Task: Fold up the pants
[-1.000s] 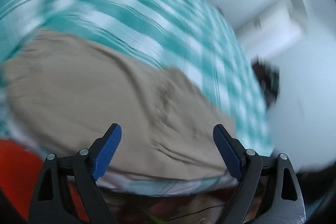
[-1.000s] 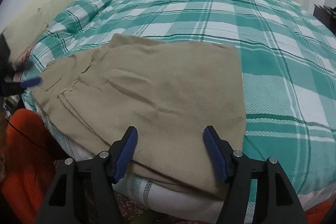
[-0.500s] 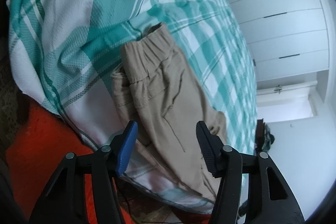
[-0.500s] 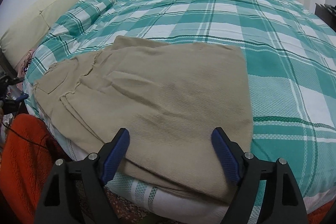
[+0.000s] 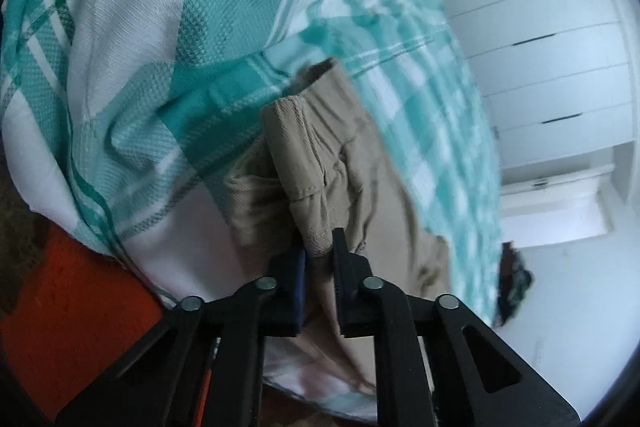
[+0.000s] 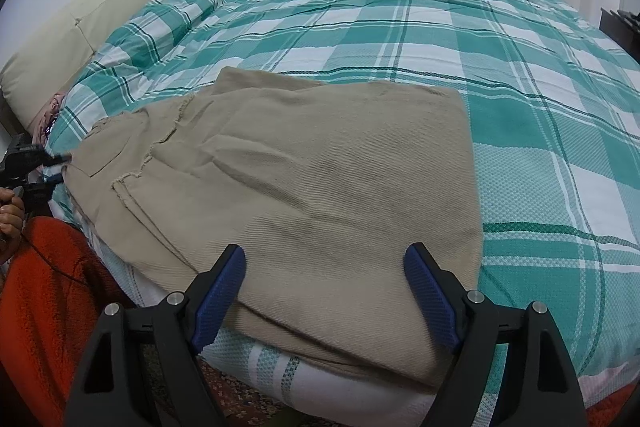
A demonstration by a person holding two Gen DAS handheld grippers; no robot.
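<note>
Khaki pants [image 6: 320,187] lie partly folded on a bed with a green plaid bedspread [image 6: 520,75], filling the centre and lower left of the right wrist view. The left claw [image 5: 319,259] is closed on the waistband corner at the lower centre of its view. The right claw [image 6: 324,291] hangs open above the folded end and grips nothing.

The pinch takes only the corner's edge, so the cloth may slip free when lifted. It may also catch only the top layer, leaving the fold uneven. With the other end unheld, the stack could drag toward the bed's edge.

A second earlier the left claw was wide open over blurred fabric; its jaws have just closed. The right claw's jaws have opened a little wider.
</note>
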